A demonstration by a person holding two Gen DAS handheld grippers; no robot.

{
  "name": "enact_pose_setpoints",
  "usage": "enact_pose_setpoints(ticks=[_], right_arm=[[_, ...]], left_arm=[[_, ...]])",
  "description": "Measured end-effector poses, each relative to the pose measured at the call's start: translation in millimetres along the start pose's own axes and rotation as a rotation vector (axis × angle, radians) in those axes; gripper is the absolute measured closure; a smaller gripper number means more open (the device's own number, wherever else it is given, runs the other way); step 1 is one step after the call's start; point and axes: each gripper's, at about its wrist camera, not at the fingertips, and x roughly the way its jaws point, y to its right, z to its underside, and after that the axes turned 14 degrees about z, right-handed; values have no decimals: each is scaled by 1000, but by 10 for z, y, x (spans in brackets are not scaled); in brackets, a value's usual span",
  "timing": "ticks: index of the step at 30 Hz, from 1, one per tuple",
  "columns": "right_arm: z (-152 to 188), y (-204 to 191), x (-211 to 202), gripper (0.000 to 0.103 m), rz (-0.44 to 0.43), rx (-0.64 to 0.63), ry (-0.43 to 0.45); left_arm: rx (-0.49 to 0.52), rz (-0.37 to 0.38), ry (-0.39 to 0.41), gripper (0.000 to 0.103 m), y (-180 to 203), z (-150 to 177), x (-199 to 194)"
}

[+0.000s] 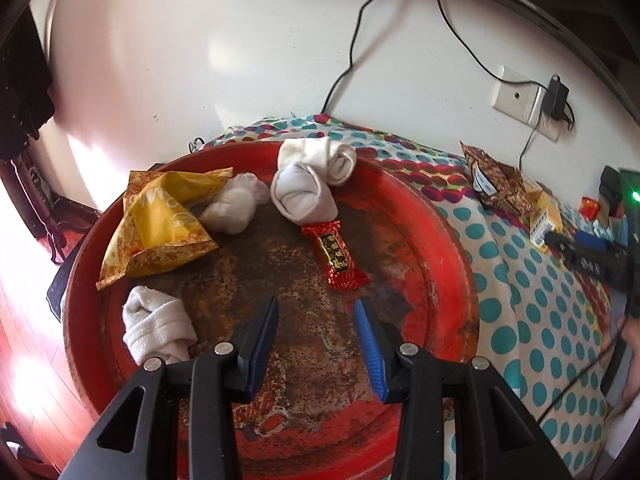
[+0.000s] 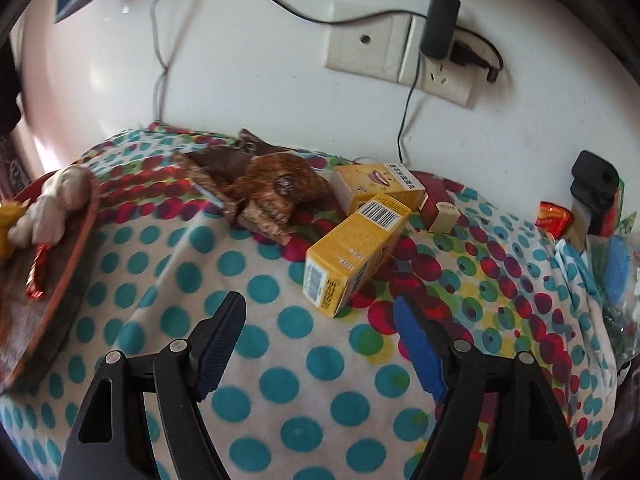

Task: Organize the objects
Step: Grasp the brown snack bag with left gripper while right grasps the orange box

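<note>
Left wrist alone shows rolled socks [image 1: 303, 194] across the red tray [image 1: 448, 240].

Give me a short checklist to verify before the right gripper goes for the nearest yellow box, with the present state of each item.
1. Right gripper jaws open and empty: ok.
2. Yellow box ahead of the fingers, not covered: ok.
3. Box lies flat: not ok, it leans on the second yellow box.
4. Left gripper holds nothing, jaws apart over the red tray: ok.
5. Free room in the tray beside the red candy bar: ok.
6. Box is full or empty: cannot tell.
</note>
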Motion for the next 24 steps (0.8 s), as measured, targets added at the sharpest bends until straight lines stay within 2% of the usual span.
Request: enact_pose_setpoints(ticks=[3, 6, 9, 10, 11, 12, 13, 16, 19, 21, 24], right_arm=[[-67, -1, 106, 28, 3, 34, -17], [-148, -46, 221, 24, 61, 32, -20], [-181, -3, 330, 25, 46, 40, -35], [-182, 35, 354, 29, 28, 43, -34], [-176, 74, 364, 36, 22, 43, -30], [-161, 133, 374, 50, 8, 42, -25], [-145, 174, 392, 57, -5, 38, -28], [-48, 329, 454, 69, -27, 22, -40], [114, 522, 535, 68, -40, 34, -67], [171, 711, 595, 69, -95, 117, -102], [201, 846, 631, 69, -126, 189, -112]], left_arm=[[4, -1, -1, 63, -1, 11, -1], [10, 16, 0, 63, 37, 14, 3], [38, 34, -9, 63, 162, 9, 14], [44, 44, -11, 62, 210, 1, 10], [53, 55, -15, 55, 276, -14, 1], [62, 73, -9, 42, 345, -35, -15], [67, 95, -7, 38, 408, -72, -17], [100, 138, -42, 36, 662, -277, 73], [123, 211, -95, 34, 965, -578, 253], [122, 256, -138, 33, 1134, -786, 412], [144, 267, -195, 33, 1416, -1152, 720]])
